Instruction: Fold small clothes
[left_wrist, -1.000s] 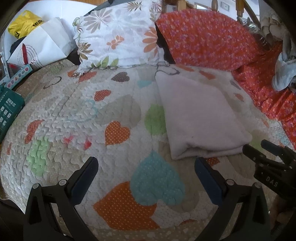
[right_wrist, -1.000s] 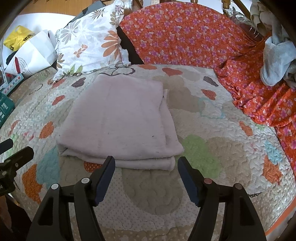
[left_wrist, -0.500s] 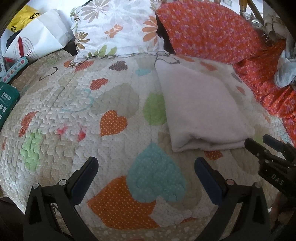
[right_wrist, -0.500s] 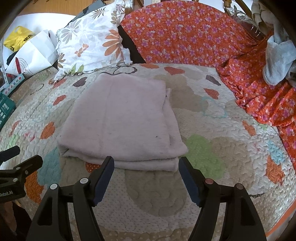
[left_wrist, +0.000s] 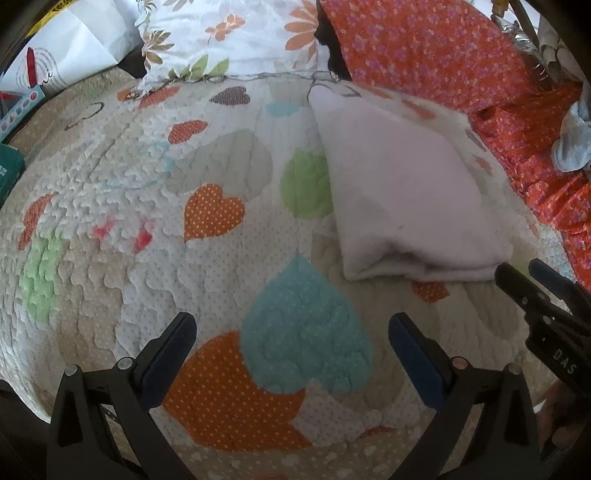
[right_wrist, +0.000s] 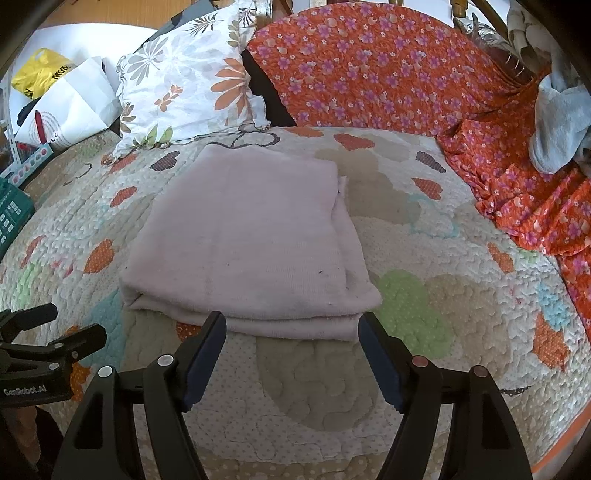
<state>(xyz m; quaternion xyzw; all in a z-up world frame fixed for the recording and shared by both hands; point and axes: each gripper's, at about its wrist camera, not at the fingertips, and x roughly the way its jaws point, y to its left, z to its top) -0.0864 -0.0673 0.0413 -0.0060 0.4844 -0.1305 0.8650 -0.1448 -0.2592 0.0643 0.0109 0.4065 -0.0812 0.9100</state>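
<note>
Folded pink garment (right_wrist: 251, 236) lying flat on the heart-print quilt (right_wrist: 424, 369) of the bed.

I see its long axis running away from me toward the floral pillow (right_wrist: 192, 85), thick fold edge nearest. My right claw (right_wrist: 291, 354) is spread, empty, just short of that edge; my left claw (left_wrist: 291, 354) is spread over bare quilt beside it.

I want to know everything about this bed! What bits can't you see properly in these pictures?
- What kind of clothing the folded pink garment is: right wrist view, the folds hide its shape.
- Whole grey cloth: right wrist view, cut off by the edge.
- Green box: right wrist view, mostly outside the frame.
- Garment's far side: left wrist view, blurred.
</note>
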